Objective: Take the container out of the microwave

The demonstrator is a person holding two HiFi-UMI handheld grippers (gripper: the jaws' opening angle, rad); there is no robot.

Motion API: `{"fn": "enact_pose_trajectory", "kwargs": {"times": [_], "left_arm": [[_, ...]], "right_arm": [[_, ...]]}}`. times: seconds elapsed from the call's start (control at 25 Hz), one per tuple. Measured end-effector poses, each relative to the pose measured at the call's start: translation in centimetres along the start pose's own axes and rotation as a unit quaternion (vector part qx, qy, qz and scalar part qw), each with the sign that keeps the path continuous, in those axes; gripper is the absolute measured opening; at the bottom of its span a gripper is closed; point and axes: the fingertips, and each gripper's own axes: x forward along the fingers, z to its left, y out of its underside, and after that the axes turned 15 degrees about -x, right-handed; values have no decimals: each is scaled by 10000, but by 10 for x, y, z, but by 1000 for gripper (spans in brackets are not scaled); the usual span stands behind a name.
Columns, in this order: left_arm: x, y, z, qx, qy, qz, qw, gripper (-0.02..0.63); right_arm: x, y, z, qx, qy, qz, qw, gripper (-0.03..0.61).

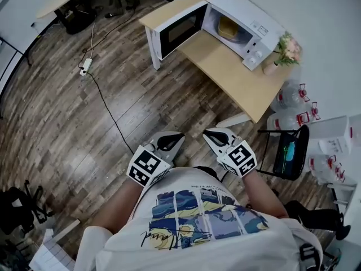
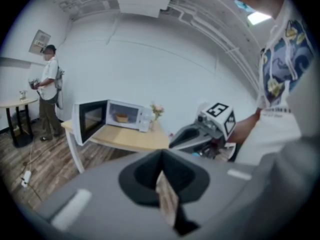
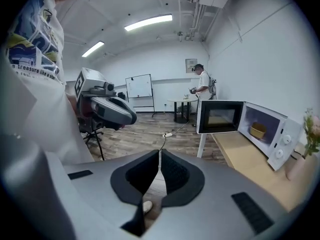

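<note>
A white microwave point(image 1: 242, 24) stands on a light wooden table point(image 1: 237, 75) across the room, its door point(image 1: 179, 31) swung open to the left. A yellow container point(image 1: 228, 28) sits inside the cavity; it also shows as the container point(image 2: 121, 117) in the left gripper view and the container point(image 3: 258, 130) in the right gripper view. My left gripper point(image 1: 172, 141) and right gripper point(image 1: 217, 135) are held side by side close to my body, well short of the table. Both are shut with nothing between their jaws, seen at the left gripper point(image 2: 161, 153) and the right gripper point(image 3: 159, 152).
A vase of flowers point(image 1: 287, 49) stands right of the microwave. A power strip point(image 1: 86, 66) and its cable lie on the wooden floor. A black chair point(image 1: 290, 151) and water bottles point(image 1: 293, 97) sit at the right. A person point(image 3: 204, 91) stands by a round table point(image 3: 182, 101).
</note>
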Motion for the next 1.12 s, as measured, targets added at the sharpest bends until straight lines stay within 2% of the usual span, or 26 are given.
{"fn": "enact_pose_trajectory", "kwargs": {"times": [0.16,0.24,0.44,0.6,0.8,1.12], "left_arm": [[-20,-2,48,-3,-181,124,9998,9],[-25,-9,62,-82,-217,17,9997,8],[-25,-24,90,-212,-330,-147,9991,9],[-14,-44,112,-298,-397,-186,9986,9],[9,-84,147,-297,-635,-209,9973,9],[65,-155,193,-249,-837,-330,9956,9]], "right_arm": [[36,-22,-22,-205,57,52,9998,9],[47,-26,-36,-311,104,117,9994,9],[73,-11,-92,-509,250,415,9975,9],[91,13,-162,-713,538,736,9933,9],[114,42,-263,-1178,928,1199,9814,12],[141,81,-410,-1260,1491,1792,9642,46]]}}
